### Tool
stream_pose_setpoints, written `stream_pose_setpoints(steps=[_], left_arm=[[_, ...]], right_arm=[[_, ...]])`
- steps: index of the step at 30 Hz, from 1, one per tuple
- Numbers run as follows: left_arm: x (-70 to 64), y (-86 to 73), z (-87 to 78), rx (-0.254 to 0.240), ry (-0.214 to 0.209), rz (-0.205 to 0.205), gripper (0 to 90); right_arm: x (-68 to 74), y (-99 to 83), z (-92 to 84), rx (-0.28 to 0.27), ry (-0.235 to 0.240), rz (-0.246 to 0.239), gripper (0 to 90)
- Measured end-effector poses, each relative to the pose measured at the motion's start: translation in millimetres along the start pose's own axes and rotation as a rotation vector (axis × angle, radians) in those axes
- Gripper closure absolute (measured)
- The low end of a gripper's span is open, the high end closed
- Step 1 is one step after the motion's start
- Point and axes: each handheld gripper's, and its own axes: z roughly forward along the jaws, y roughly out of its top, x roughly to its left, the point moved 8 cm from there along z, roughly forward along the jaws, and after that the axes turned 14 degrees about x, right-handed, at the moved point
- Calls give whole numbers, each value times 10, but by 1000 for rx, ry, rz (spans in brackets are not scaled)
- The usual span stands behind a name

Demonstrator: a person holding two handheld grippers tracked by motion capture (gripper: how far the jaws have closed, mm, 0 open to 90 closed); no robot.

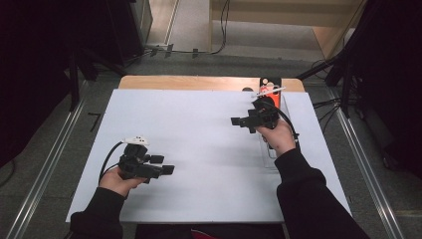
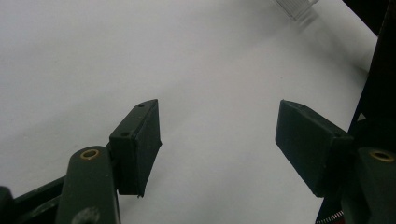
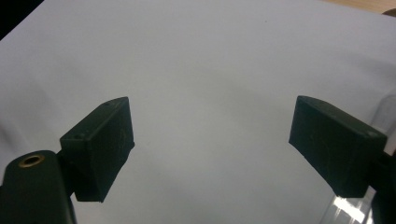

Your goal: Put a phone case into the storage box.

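Observation:
My left gripper (image 1: 163,165) hovers over the near left of the white sheet (image 1: 199,129), held in a hand and pointing right. Its jaws stand apart in the left gripper view (image 2: 217,116) with only white sheet between them. My right gripper (image 1: 238,121) is at the far right of the sheet and points left. In the right gripper view (image 3: 210,112) its jaws are wide apart, again with bare sheet between them. Neither gripper holds anything.
A clear plastic holder (image 1: 270,155) lies under the right hand and shows as a glint (image 3: 350,207) at the right jaw. A red and black object (image 1: 271,89) with a white stick stands at the back right. The wooden table edge (image 1: 199,82) runs behind the sheet.

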Motion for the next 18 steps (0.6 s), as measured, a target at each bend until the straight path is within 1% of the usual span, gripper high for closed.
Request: stream_pose_setpoints(steps=[3, 10, 11, 13, 16, 18], left_arm=[[4, -8, -8, 1, 0, 4, 307], [-11, -32, -18, -1, -6, 9, 307], [-16, -36, -21, -3, -11, 8, 307], [-17, -45, -29, -5, -8, 9, 307], [-20, -57, -40, -7, -11, 14, 307], [-29, -64, -42, -10, -16, 10, 307]], right_arm=[[67, -37, 20, 15, 6, -18, 125], [206, -135, 34, 30, 25, -61, 133], [224, -154, 34, 37, 26, -64, 138], [263, -191, 40, 43, 28, -80, 183], [317, -239, 38, 50, 34, -95, 186], [353, -269, 29, 50, 39, -104, 186]])
